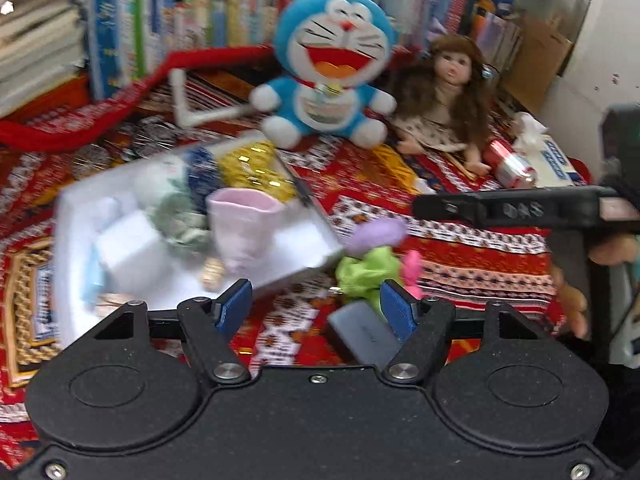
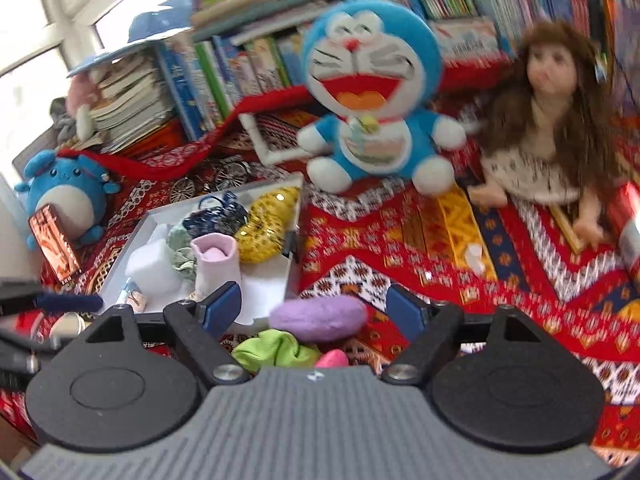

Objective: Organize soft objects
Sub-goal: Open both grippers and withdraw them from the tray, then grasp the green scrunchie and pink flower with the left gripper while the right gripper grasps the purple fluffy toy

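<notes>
Both claws wide, empty. Risk: right claw [image 2: 314,310] snags green cloth [image 2: 272,350] beside purple pouch [image 2: 320,318], dragging both.

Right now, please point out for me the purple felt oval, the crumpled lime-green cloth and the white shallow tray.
purple felt oval [image 2: 319,317]: right wrist view, middle of its fuzzy top.
crumpled lime-green cloth [image 2: 272,350]: right wrist view, centre of the folds.
white shallow tray [image 2: 266,294]: right wrist view, bare floor near its front corner.

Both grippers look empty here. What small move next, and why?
Probably lower the right gripper onto the purple felt piece: it lies on the cloth outside the white tray, between the open jaws, unheld.
</notes>
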Demonstrator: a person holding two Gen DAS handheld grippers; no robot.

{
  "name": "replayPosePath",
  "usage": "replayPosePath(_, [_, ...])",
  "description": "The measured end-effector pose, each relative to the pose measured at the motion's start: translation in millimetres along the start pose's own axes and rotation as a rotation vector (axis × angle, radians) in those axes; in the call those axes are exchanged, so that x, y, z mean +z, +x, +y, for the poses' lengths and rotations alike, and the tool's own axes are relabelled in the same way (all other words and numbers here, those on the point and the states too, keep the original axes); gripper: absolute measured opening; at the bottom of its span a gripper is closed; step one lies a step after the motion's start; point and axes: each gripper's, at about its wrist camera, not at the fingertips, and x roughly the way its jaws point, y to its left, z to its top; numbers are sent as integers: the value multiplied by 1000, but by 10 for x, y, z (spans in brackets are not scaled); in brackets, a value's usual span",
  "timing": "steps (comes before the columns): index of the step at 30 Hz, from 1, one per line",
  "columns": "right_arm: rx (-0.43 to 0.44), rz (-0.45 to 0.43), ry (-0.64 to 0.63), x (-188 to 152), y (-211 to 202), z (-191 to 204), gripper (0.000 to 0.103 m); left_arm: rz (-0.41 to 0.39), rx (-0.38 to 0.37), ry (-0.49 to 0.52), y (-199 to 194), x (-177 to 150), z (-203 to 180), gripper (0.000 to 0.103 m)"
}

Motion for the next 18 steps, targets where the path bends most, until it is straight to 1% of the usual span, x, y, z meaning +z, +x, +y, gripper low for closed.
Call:
replayPosePath(4, [61,78,87,57,198,-176,87,32,-24,52,205,35,-229,69])
replayPosePath(7, [73,138,125,77,358,-230,87,65,-24,74,383,42,-352,69])
replayPosePath(13, [65,218,99,101,597,-218,90,118,-22,120,744,19,-553,70])
replayPosePath(15, [64,241,81,122,661,-215,95,126,-12,143,832,-3,-616,70])
replayPosePath(17, [59,259,68,135,717,-214,96,136,-1,165,910,-19,-671,71])
replayPosePath(18, [58,269,62,136,747,-210,96,139,2,170,943,-29,-684,73])
